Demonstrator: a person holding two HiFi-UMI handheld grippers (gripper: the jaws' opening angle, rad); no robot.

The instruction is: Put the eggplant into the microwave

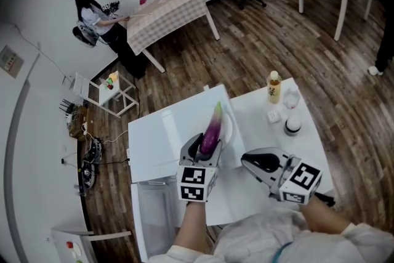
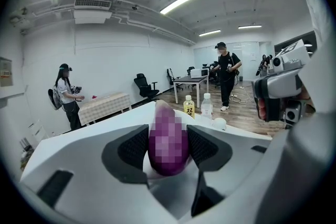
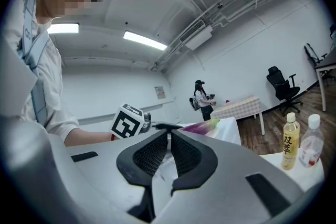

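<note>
The purple eggplant (image 1: 212, 129) with a green stem end lies on a pale plate (image 1: 229, 123) on top of the white microwave (image 1: 157, 138). My left gripper (image 1: 206, 146) reaches over it from the near side. In the left gripper view the eggplant (image 2: 167, 139) fills the gap between both black pads, which press on its sides. My right gripper (image 1: 247, 159) hovers to the right over the white table (image 1: 308, 154), level, jaws together with nothing between them (image 3: 169, 139). In the right gripper view the eggplant (image 3: 202, 126) shows just beyond the left gripper's marker cube (image 3: 126, 123).
A yellow-label drink bottle (image 1: 274, 86), a clear bottle (image 1: 290, 97), a small white object (image 1: 274, 115) and a dark-lidded jar (image 1: 292, 126) stand at the table's far right. Behind are a checkered-cloth table (image 1: 166, 9) with a person beside it, office chairs and a wooden floor.
</note>
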